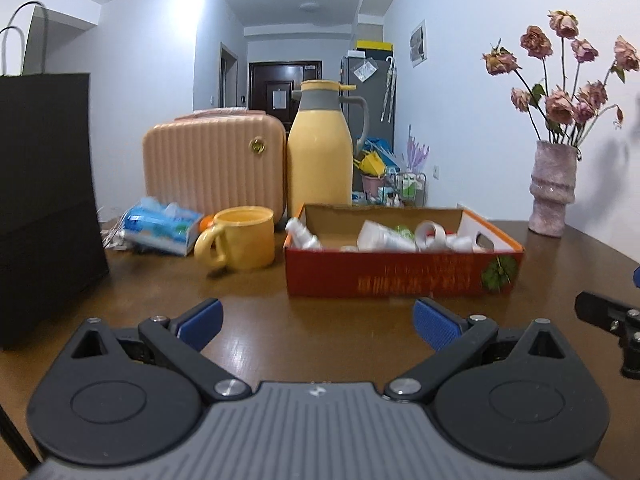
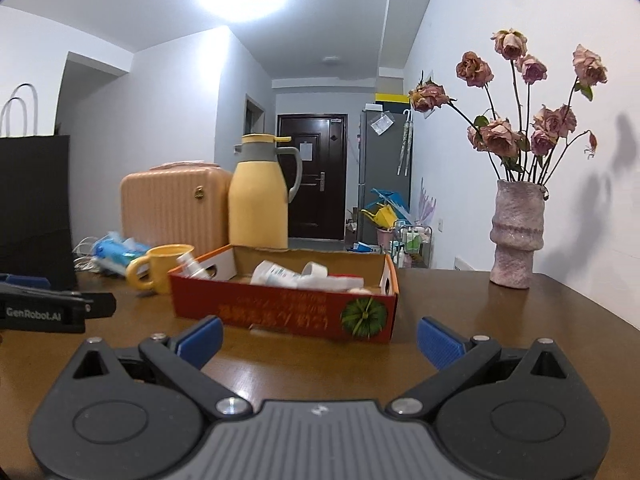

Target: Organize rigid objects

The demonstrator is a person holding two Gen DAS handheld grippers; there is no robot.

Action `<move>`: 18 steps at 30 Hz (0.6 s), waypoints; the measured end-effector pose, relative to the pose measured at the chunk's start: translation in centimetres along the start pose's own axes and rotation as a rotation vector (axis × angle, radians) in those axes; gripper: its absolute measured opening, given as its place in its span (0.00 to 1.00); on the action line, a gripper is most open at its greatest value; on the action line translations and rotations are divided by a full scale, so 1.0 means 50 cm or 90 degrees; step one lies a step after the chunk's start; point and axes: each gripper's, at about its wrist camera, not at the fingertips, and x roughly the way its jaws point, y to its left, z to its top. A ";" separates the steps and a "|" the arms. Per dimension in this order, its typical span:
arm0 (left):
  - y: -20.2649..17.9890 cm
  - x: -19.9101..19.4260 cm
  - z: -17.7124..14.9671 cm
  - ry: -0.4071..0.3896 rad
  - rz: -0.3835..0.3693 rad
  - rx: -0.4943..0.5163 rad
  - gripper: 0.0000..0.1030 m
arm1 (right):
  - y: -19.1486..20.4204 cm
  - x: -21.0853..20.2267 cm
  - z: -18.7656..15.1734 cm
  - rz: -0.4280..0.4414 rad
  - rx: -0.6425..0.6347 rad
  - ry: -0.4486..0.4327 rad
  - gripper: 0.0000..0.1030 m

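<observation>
At the far left of the worktop [image 1: 248, 344] a black paper bag [image 1: 44, 200] is standing upright, and just to its right a blue tissue pack [image 1: 160, 230] is lying flat in front of a peach ribbed case [image 1: 214, 160]. A yellow mug [image 1: 240, 244] is sitting near the pack, and behind it a yellow thermos jug [image 1: 320, 148] is standing just beside the case. Further right, the red cardboard box [image 1: 400, 278] is resting open-topped, and the small rigid things are lying inside it: a white spray bottle [image 1: 302, 234] leaning at the left end, a white tube [image 1: 384, 236] on its side, and a tape roll [image 1: 430, 234] among other white pieces too small to tell. At the far right a pink vase [image 1: 552, 188] is holding dried roses [image 1: 560, 68].

The left gripper [image 1: 316, 322] is hovering low over bare wood in front of the box, its blue pads wide apart and holding nothing. The right gripper [image 2: 320, 340] is doing likewise, spread wide and empty, facing the box's front wall.

This scene is fitting either a box already filled or one about to be emptied or sorted; the pictures are not settling which. Any next reach is calling for clearing the box's front wall and meeting a small, smooth piece squarely.
</observation>
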 end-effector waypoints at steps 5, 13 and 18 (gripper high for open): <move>0.015 -0.071 -0.043 0.009 0.001 0.004 1.00 | 0.018 -0.084 -0.030 0.007 -0.001 0.005 1.00; 0.027 -0.183 -0.094 -0.010 0.013 -0.002 1.00 | 0.046 -0.194 -0.069 0.022 -0.001 0.001 1.00; 0.023 -0.213 -0.109 -0.009 0.007 0.006 1.00 | 0.048 -0.217 -0.078 0.023 0.009 0.005 1.00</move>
